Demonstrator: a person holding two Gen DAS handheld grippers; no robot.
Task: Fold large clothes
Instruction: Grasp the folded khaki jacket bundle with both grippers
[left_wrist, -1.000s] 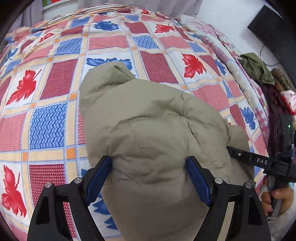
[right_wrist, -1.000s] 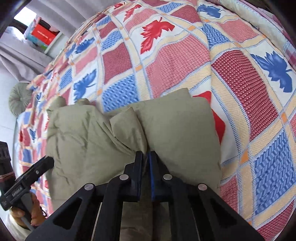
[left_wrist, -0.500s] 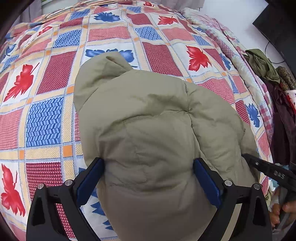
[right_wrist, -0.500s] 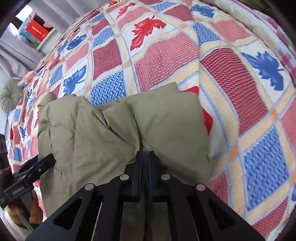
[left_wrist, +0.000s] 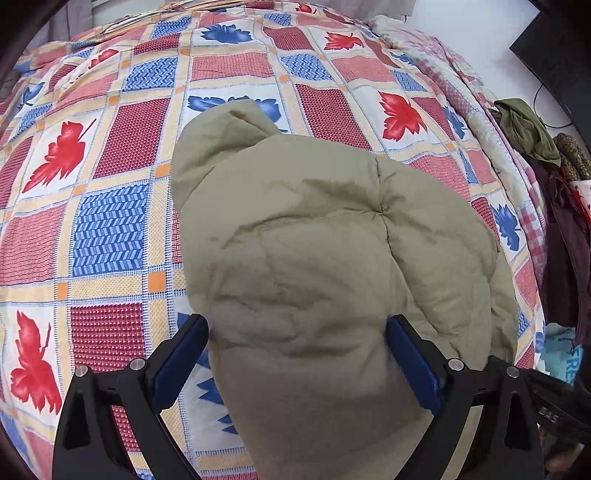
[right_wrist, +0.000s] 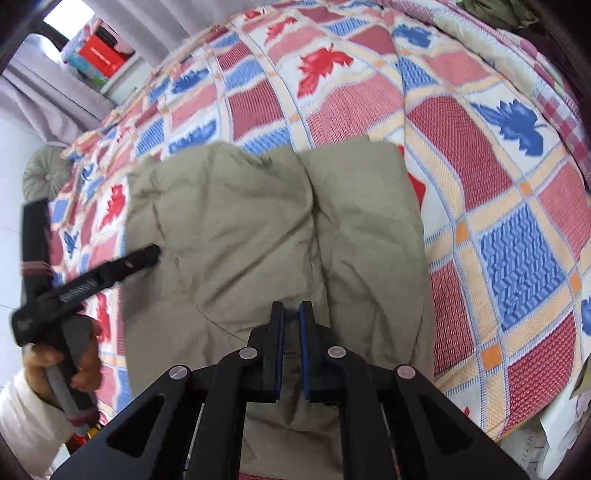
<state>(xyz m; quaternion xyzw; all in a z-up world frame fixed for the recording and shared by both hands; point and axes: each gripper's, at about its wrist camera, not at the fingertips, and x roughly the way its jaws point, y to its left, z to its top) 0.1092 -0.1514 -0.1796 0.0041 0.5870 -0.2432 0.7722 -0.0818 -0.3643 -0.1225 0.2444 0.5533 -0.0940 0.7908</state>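
Left gripper (left_wrist: 297, 332) spread over khaki jacket (left_wrist: 332, 258); only right view shows right gripper (right_wrist: 291, 314) barely parted.

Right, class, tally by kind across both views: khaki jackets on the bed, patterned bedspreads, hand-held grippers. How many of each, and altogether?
Khaki jacket: 1
Patterned bedspread: 1
Hand-held grippers: 2, left hand-held gripper and right hand-held gripper
Total: 4
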